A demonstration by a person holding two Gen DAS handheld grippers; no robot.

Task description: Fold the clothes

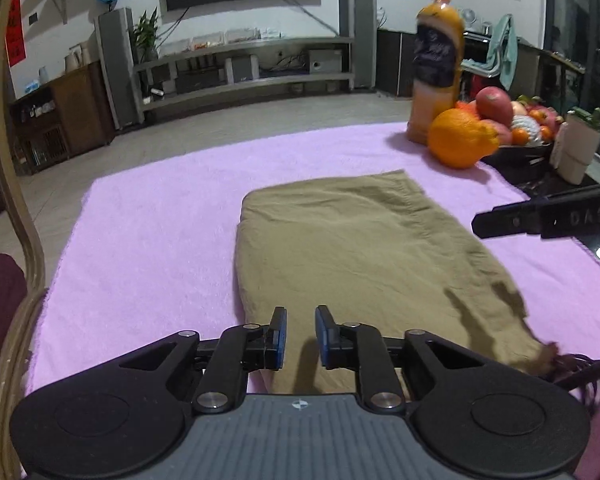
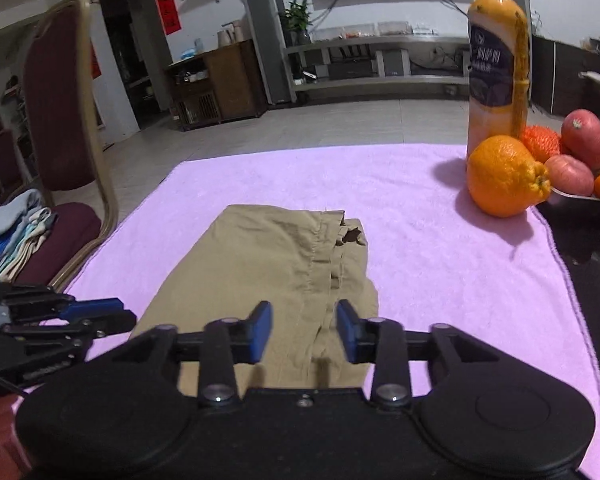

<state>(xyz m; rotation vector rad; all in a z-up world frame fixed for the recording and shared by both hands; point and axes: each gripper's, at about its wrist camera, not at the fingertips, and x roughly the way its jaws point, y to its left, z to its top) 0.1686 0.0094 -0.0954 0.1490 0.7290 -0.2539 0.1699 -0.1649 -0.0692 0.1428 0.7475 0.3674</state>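
Note:
A khaki garment (image 1: pixel 356 248) lies folded flat on the pink towel (image 1: pixel 148 240); it also shows in the right wrist view (image 2: pixel 276 264). My left gripper (image 1: pixel 301 334) hovers over the garment's near edge, jaws a little apart, holding nothing. My right gripper (image 2: pixel 304 330) is over the garment's near end, jaws open and empty. The right gripper shows as a dark finger at the right of the left wrist view (image 1: pixel 540 218). The left gripper shows at the left of the right wrist view (image 2: pixel 80 316).
A big orange (image 2: pixel 504 176), a juice bottle (image 2: pixel 498 64) and a tray of fruit (image 2: pixel 580 160) stand at the far right of the towel (image 2: pixel 440 264). A chair with stacked folded clothes (image 2: pixel 16 236) stands left of the table. A dark cable (image 1: pixel 580 368) lies at the garment's near right corner.

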